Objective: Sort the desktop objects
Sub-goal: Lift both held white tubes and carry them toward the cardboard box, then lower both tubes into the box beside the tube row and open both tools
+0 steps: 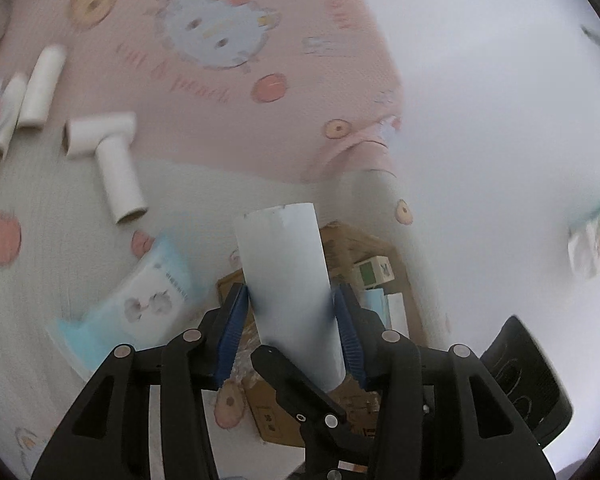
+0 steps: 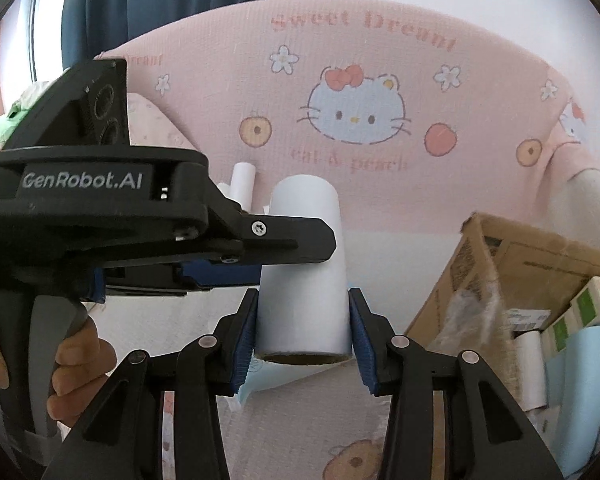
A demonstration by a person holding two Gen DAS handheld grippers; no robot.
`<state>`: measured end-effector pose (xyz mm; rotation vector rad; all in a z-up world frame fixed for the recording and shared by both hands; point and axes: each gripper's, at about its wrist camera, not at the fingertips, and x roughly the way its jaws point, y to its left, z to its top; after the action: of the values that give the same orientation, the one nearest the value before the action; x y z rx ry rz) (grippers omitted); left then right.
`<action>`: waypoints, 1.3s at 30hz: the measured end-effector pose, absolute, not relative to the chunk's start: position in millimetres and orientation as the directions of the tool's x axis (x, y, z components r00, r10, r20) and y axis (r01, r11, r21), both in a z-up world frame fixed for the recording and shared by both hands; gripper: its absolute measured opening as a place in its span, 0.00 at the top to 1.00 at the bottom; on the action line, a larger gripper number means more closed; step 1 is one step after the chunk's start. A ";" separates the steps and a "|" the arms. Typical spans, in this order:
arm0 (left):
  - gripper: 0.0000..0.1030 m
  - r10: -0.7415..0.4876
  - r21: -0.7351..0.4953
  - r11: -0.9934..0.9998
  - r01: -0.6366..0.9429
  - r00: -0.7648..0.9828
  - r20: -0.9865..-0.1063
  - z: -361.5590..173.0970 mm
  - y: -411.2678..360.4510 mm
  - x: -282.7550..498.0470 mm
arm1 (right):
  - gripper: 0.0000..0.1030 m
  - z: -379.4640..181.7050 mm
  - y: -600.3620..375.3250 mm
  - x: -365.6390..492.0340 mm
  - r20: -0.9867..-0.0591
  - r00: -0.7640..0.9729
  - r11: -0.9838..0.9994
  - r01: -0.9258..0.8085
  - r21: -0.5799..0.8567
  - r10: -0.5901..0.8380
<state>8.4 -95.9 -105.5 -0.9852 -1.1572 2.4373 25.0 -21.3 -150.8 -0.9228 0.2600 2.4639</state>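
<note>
Above pink cloth [image 2: 380, 184], one white roll [image 2: 304, 240] clamped in right gripper [image 2: 304, 296], left gripper [image 1: 291, 290] hold unclear, one box [image 2: 480, 264]

Right gripper [image 2: 304, 300] has its fingers clamped on both sides of a white tube [image 2: 304, 240]. Left gripper [image 1: 290, 292] sits sideways across the same tube, fingers straddling it, can't tell if they're actually squeezing. Left hand [image 2: 72, 368] is wrapped round its handle.

Five white paper tubes show in the left view: one [image 1: 288, 280] at center, two crossed [image 1: 104, 152] at 9 o'clock, two more [image 1: 44, 84] at 10 o'clock. One cardboard box [image 1: 396, 280], one tissue pack [image 1: 140, 300] at 8 o'clock.
</note>
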 end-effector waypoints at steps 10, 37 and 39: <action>0.56 0.539 -0.675 -0.719 -0.165 -0.745 -0.392 -43.3 -51.3 -3.5 | 0.60 -103.0 -4.8 60.1 -0.608 -0.656 -0.809 -0.586 0.037 0.447; 0.54 0.624 -0.577 -0.756 -0.308 -0.604 -0.495 14.7 45.5 -66.1 | 0.60 -77.2 44.5 134.8 -0.519 -0.627 -0.673 -0.729 0.126 0.581; 0.54 0.628 -0.586 -0.755 -0.295 -0.584 -0.515 11.7 51.9 -72.3 | 0.60 -79.6 46.5 138.3 -0.530 -0.610 -0.657 -0.743 0.125 0.589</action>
<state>-72.3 51.9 11.7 -0.9957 -0.6086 2.3228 138.3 46.5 -79.6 -0.5835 0.4320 2.2525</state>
